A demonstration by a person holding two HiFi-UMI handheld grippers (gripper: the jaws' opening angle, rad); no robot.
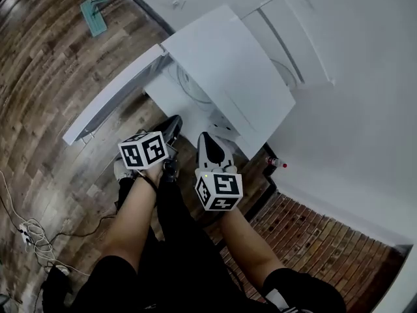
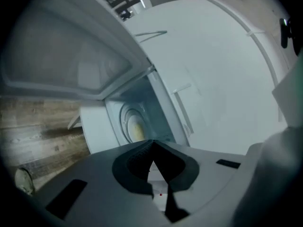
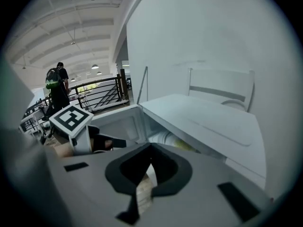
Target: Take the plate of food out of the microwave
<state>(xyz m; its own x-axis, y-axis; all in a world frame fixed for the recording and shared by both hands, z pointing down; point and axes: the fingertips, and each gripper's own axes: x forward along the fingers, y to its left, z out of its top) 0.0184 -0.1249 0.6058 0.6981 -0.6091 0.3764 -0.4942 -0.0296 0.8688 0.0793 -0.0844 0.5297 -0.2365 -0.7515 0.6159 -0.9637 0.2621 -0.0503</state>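
A white microwave (image 1: 228, 64) stands with its door (image 1: 111, 96) swung wide open to the left. Inside, a white plate (image 2: 135, 126) holds yellowish food; the right gripper view shows only the plate's edge (image 3: 177, 143) under the microwave's top. My left gripper (image 1: 172, 126) is just in front of the opening, shut with nothing in it, its tips meeting (image 2: 152, 143). My right gripper (image 1: 210, 139) hangs beside it, also shut and empty (image 3: 150, 145). Neither touches the plate.
A white chair (image 1: 287, 31) stands behind the microwave against the white wall. Cables (image 1: 29, 233) lie on the wood floor at the left. A small red-capped bottle (image 1: 277, 163) sits by the brick-patterned floor (image 1: 313, 240). A person (image 3: 57, 86) stands far off by a railing.
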